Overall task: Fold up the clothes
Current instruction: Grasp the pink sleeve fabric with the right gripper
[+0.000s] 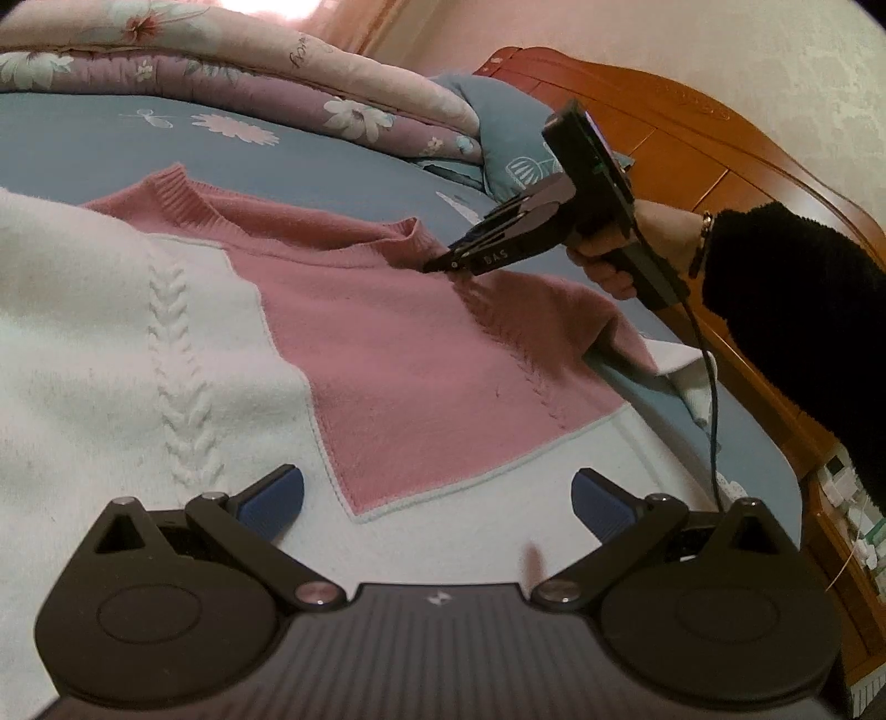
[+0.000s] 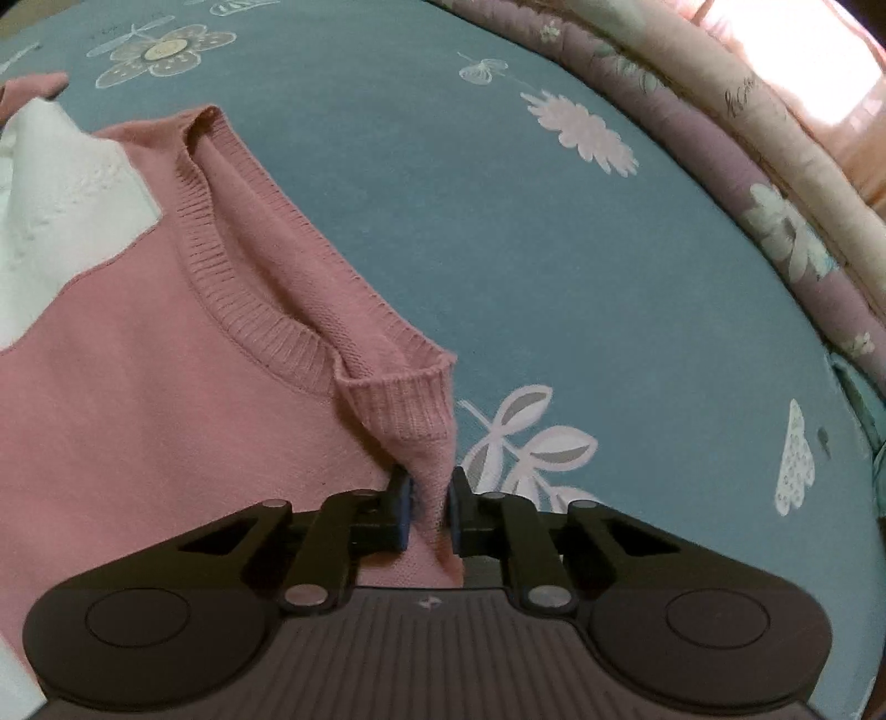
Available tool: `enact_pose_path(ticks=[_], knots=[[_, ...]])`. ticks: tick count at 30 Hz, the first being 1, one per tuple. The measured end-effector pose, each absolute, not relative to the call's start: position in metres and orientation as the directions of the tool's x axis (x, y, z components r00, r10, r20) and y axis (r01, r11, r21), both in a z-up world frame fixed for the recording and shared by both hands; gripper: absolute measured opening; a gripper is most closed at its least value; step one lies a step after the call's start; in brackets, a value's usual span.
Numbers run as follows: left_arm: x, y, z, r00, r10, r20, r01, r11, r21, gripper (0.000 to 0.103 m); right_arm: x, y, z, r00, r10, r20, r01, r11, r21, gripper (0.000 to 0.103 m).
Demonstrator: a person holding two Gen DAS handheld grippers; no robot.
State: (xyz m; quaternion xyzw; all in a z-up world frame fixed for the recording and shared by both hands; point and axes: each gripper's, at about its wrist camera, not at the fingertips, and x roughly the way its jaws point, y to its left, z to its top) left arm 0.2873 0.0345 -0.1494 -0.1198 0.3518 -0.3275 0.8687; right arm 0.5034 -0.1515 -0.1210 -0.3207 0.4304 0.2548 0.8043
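The pink-and-white sweater lies flat on the bed. The right gripper pinches its shoulder beside the collar; the left gripper hovers spread over the hem.

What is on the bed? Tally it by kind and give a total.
Sweaters: 1
Folded quilts: 2, one pink, one purple
Pillows: 1
Total: 4

open blue sheet beyond sweater; folded quilts wall its edge.
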Motion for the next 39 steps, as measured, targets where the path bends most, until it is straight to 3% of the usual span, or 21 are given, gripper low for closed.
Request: enact_pose_path(ticks=[9,17,21,22,27,33,39], knots=[[0.284,0.030,-0.150,0.548,-0.636,-0.544,0.502,0.770,-0.395,0.102,0.506,-0.141,-0.107,0.611,0.092,-0.786,-0.617,0.677,-0.401,0.014],[0.283,0.031,-0.150,0.547,-0.641,-0.538,0.505,0.766,-0.399,0.102,0.511,-0.112,-0.122,0.695,0.023,-0.719,-0.606,0.558,-0.567,0.015],[0.282,0.030,-0.150,0.550,-0.639,-0.537,0.508,0.767,-0.392,0.102,0.517,-0.120,-0.133,0.666,0.007,-0.746,-0.597,0.604,-0.528,0.019],[0.281,0.030,-0.150,0.550,-0.640,-0.537,0.508,0.767,-0.393,0.102,0.518,-0.126,-0.127,0.665,0.031,-0.746,-0.587,0.639,-0.497,0.024],[0.282,0.031,-0.150,0.549,-0.643,-0.534,0.505,0.764,-0.401,0.102,0.513,-0.173,-0.076,0.703,0.121,-0.700,-0.503,0.781,-0.370,0.033],[0.281,0.029,-0.150,0.552,-0.635,-0.540,0.510,0.770,-0.384,0.102,0.488,-0.245,-0.076,0.671,-0.019,-0.741,-0.397,0.835,-0.381,0.033],[0.281,0.026,-0.150,0.556,-0.628,-0.544,0.513,0.774,-0.370,0.102,0.429,-0.272,-0.098,0.621,0.047,-0.783,-0.416,0.866,-0.278,0.033]])
